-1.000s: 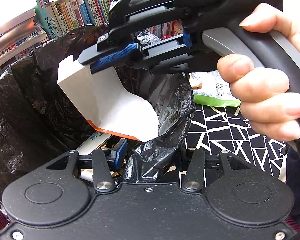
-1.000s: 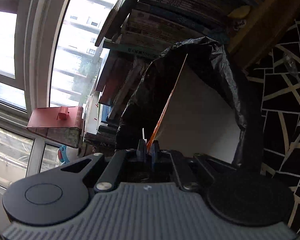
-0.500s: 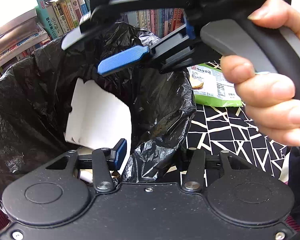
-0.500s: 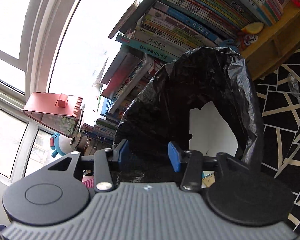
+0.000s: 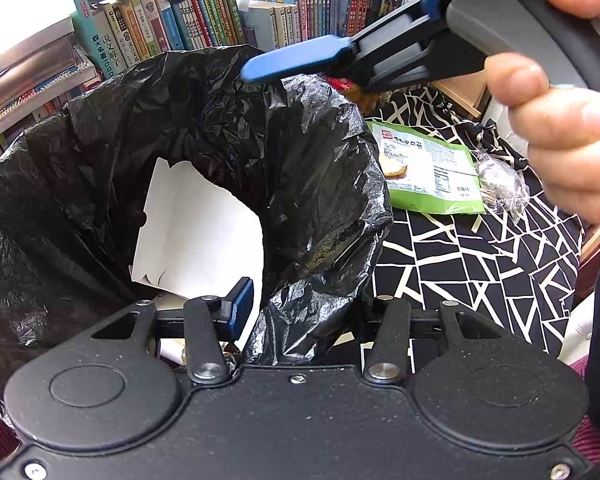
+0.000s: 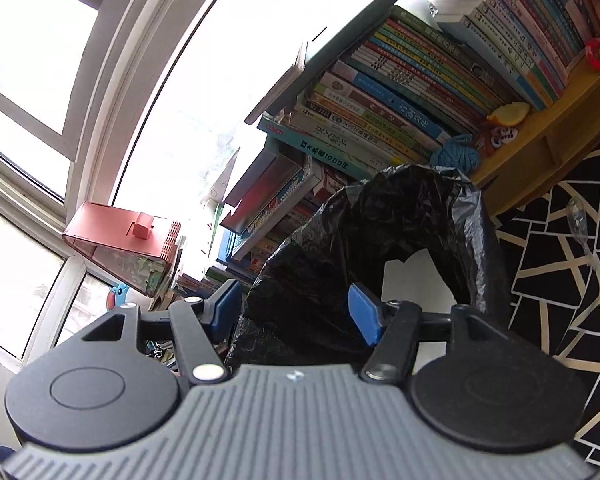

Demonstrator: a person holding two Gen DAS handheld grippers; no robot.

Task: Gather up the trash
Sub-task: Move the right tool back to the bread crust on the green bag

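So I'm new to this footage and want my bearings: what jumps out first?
A big black trash bag fills the left of the left wrist view, its mouth gaping, with a white piece of cardboard lying inside. Beside it on the black-and-white patterned cloth lies a green snack packet. Above the bag, the right hand-held gripper is opening with nothing between its fingers.

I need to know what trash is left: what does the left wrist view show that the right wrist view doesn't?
Left wrist only: a green snack packet and a crumpled clear wrapper lying on the patterned cloth, plus the hand holding the right gripper.

Right wrist only: the window and a red box.

Both: the black trash bag with white cardboard inside, and the books.
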